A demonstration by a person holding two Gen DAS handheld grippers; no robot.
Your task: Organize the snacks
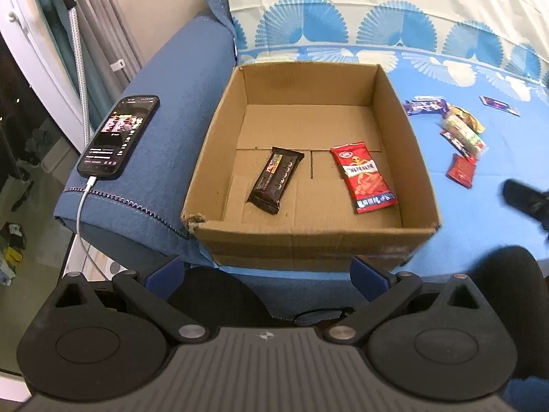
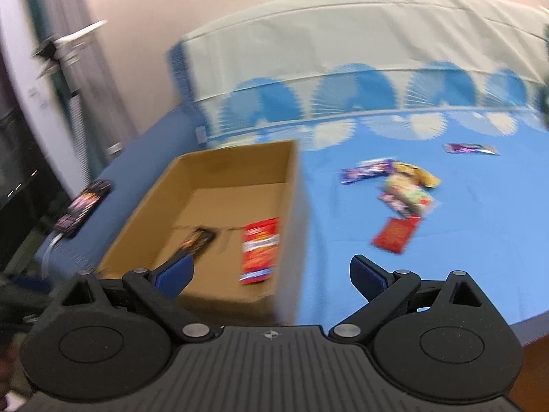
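An open cardboard box sits on a blue bedsheet. Inside lie a dark brown chocolate bar and a red snack packet. Both also show in the blurred right wrist view: the box, the bar, the red packet. Loose snacks lie on the sheet right of the box: a purple bar, a pile of wrappers and a small red packet. My left gripper is open and empty before the box's near wall. My right gripper is open and empty over the box's right wall.
A phone on a white charging cable lies on the blue armrest left of the box. Another purple packet lies far right on the sheet. A cushion with blue fan patterns stands behind. The bed edge runs just below the box.
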